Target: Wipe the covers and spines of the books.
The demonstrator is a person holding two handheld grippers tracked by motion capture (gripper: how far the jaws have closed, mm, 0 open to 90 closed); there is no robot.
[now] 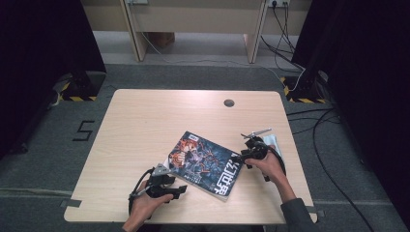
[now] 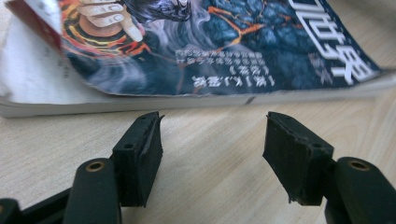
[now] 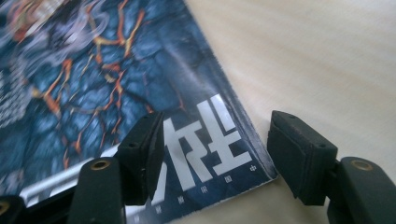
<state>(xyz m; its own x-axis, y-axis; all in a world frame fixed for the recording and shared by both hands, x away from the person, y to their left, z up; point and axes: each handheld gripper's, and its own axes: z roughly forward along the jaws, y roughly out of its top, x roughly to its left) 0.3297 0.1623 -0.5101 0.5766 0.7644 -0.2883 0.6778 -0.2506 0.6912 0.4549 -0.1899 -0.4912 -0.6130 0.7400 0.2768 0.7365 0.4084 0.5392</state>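
Centrally on the pale wooden surface (image 1: pixel 145 125) lies a closed book (image 1: pixel 205 164) with a dark blue and orange illustrated cover, set at a slant toward the near right. Left tongs (image 1: pixel 180 189) sit just beside the book's near left edge, jaws spread wide with bare wood between them (image 2: pixel 212 149). Right tongs (image 1: pixel 240 155) straddle the book's right corner (image 3: pixel 212 158), jaws wide, pads clear of the cover.

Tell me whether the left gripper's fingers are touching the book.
Apart. The left gripper view shows bare table between the fingers and the book edge; the left gripper stands open.
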